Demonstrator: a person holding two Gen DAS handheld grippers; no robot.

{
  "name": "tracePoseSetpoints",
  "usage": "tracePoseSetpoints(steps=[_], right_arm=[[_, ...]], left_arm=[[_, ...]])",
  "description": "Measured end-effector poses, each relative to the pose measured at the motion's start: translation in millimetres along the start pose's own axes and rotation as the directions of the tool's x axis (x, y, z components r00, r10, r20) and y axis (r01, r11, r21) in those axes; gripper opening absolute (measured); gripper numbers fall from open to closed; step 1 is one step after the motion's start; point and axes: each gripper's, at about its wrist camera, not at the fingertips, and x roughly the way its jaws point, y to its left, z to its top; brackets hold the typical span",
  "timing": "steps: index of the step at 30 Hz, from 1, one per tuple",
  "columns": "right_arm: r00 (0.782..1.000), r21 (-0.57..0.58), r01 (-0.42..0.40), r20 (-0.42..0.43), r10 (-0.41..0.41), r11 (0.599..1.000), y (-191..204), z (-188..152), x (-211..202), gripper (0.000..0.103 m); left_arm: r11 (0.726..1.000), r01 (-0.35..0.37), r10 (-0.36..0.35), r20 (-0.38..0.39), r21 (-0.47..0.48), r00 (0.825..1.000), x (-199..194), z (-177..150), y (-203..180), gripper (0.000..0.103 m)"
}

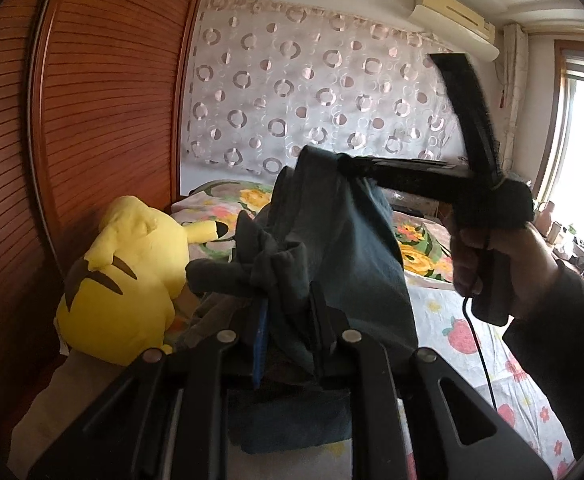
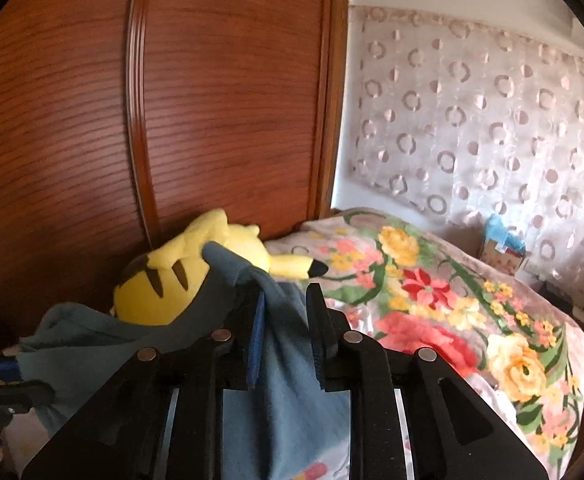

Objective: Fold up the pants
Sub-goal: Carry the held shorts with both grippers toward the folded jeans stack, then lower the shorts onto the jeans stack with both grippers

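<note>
The pants [image 1: 324, 240] are dark grey-blue cloth, lifted off the bed and hanging between both grippers. My left gripper [image 1: 287, 308] is shut on a bunched edge of them. In the left wrist view the right gripper [image 1: 348, 162] reaches in from the right, held by a hand, and pinches the upper edge of the cloth. In the right wrist view my right gripper [image 2: 287, 300] is shut on the pants [image 2: 283, 380], which drape down and off to the left.
A yellow plush toy [image 1: 123, 276] lies against the wooden wardrobe [image 1: 91, 120]; it also shows in the right wrist view [image 2: 179, 276]. A floral blanket [image 2: 432, 300] covers the bed. A patterned curtain [image 1: 312, 92] hangs behind, with a window at right.
</note>
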Motion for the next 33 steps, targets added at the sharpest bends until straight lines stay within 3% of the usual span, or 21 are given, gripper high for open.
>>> tracePoseSetpoints(steps=[4, 9, 15, 19, 25, 33], right_arm=[[1.0, 0.02, 0.005, 0.011, -0.005, 1.0, -11, -6, -17, 0.02], [1.0, 0.027, 0.01, 0.005, -0.01, 1.0, -20, -17, -32, 0.02], [0.998, 0.046, -0.05, -0.041, 0.051, 0.998, -21, -30, -32, 0.02], [0.993, 0.04, -0.078, -0.08, 0.081, 0.996, -16, -41, -21, 0.02], [0.992, 0.079, -0.044, -0.111, 0.052, 0.996, -24, -50, 6, 0.02], [0.993, 0.122, -0.027, -0.114, 0.041, 0.992, -33, -61, 17, 0.021]], left_arm=[[1.0, 0.009, -0.009, -0.004, -0.015, 1.0, -5, 3, 0, 0.022], [1.0, -0.017, 0.016, 0.05, 0.013, 0.999, -20, 10, -6, 0.027], [0.999, 0.0, -0.005, 0.081, 0.051, 0.997, -24, 23, -15, 0.029], [0.997, 0.031, -0.033, 0.024, 0.067, 0.999, -4, 25, -20, 0.029], [0.999, -0.025, 0.029, -0.102, 0.043, 0.994, 38, 3, -4, 0.029], [0.996, -0.051, 0.059, -0.117, 0.068, 0.991, 45, -7, -4, 0.029]])
